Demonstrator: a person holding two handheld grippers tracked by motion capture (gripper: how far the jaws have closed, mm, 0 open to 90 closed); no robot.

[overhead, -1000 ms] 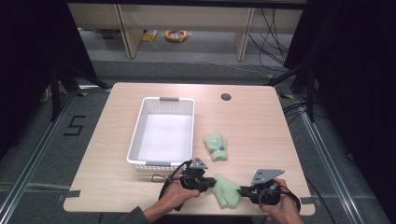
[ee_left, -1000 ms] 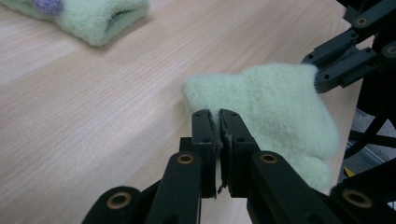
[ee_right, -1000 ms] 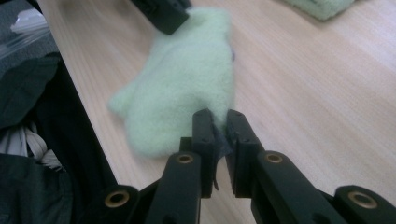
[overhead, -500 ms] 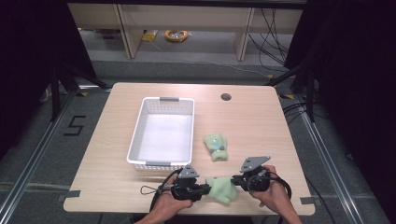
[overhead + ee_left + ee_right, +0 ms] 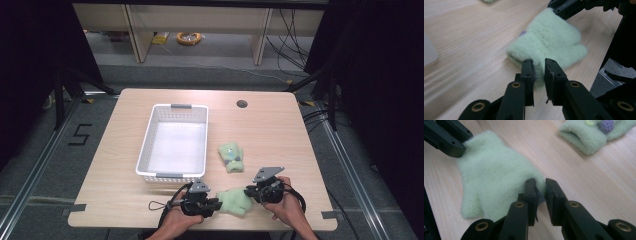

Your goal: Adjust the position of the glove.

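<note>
- The counter (image 5: 125,150) is a pale wood top with 1 small round hole (image 5: 242,104) near its far edge, at about 1 o'clock from the middle.
- A white basket (image 5: 150,145) sits left of centre, long side running away from the person.
- 1 pale green mitten (image 5: 236,202) lies flat near the front edge, at 6 o'clock from the counter's middle, between the 2 grippers.
- A 2nd green mitten (image 5: 231,156), with a purple and a yellow knob on it, lies at 12 o'clock from the 1st, just right of the basket and apart from it.
- The left gripper (image 5: 214,205) lies level at 9 o'clock from the mitten; its jaws have just been opening a little, with a fold of the mitten's edge between the narrow gap, and the pads no longer clearly press it.
- The right gripper (image 5: 248,191) lies at 2 o'clock from the mitten; its jaws have also just been easing apart, the mitten's edge lying between them.
</note>
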